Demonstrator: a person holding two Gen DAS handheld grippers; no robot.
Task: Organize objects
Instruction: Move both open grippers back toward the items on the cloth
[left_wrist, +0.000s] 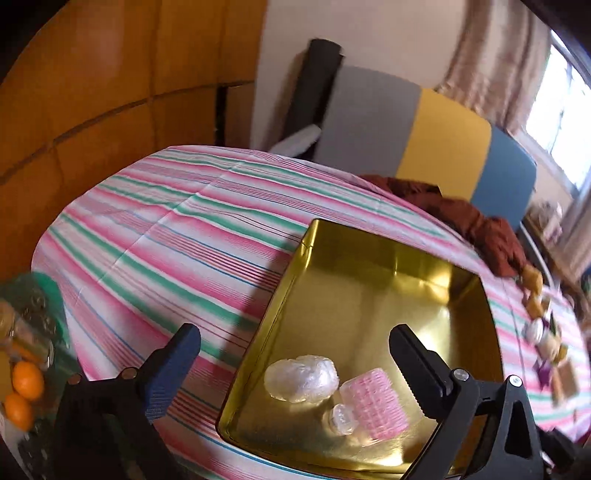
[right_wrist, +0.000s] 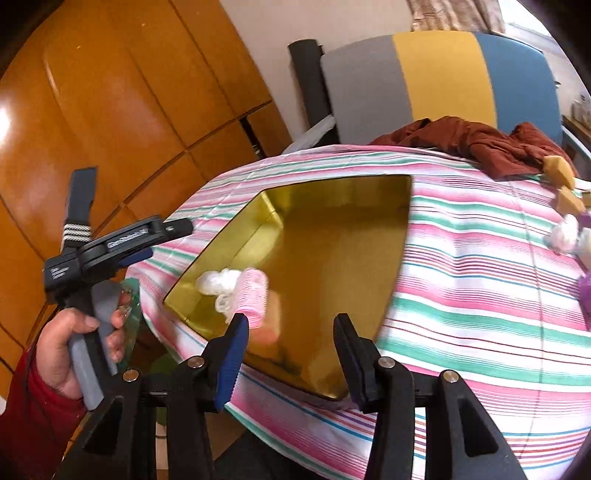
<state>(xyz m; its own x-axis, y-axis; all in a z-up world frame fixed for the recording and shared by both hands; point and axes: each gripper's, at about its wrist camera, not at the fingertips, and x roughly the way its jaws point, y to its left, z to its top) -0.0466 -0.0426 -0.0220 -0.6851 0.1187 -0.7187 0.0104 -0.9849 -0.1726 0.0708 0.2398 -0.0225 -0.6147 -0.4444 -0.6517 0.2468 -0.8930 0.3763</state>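
— Three things lie in the gold tray (left_wrist: 369, 295): a clear plastic wad (left_wrist: 301, 376), a pink roller (left_wrist: 373, 406) and a small clear cap (left_wrist: 341, 419), just ahead of the left gripper (left_wrist: 295, 354), jaws spread, empty.

— And the right gripper (right_wrist: 291, 332)?

— Spread and empty too, above the tray's near rim.

— What's left?

— Several bits (blurred) beyond and right of it: tan blocks (right_wrist: 561, 173), a white lump (right_wrist: 565, 232). Barely begun, I'd judge.

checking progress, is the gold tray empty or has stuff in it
Not empty. The gold tray holds a pink hair roller, a white plastic wad and a small clear piece, clustered near one corner.
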